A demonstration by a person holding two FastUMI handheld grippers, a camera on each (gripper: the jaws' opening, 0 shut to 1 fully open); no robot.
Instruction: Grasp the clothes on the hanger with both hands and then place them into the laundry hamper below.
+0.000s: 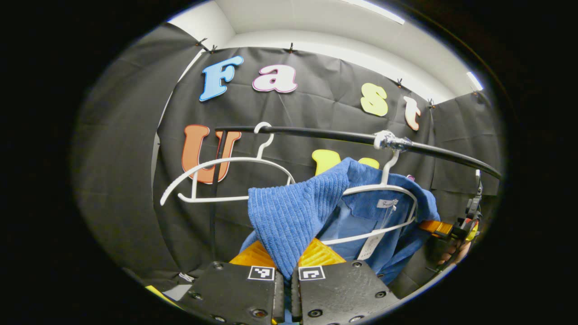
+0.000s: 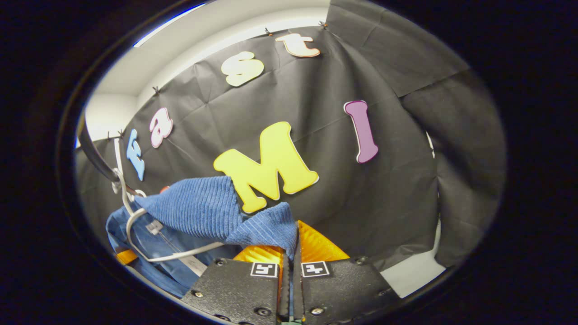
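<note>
Blue ribbed garment (image 1: 289, 216) is pinched by the left gripper (image 1: 287, 266), jaws closed on a fold; the right gripper (image 2: 289, 253) is likewise clamped on another fold. Fabric is judged soft, light, draping, so bunched edges suit gripping. Beyond, it is draped on a white hanger (image 1: 384, 212) under the black rail (image 1: 343, 135).

Left gripper (image 1: 287, 266) fingers pressed together on a fold of the blue shirt (image 1: 293, 212), cloth pinched between them. Shirt partly draped over a white hanger (image 1: 388, 198) hooked on the black rail (image 1: 316, 133). Second hanger (image 1: 226, 174), bare, hangs on the rail to the left. Other gripper (image 1: 456, 228) at the shirt's far edge, fingers of a hand (image 1: 454, 253) below it.
</note>
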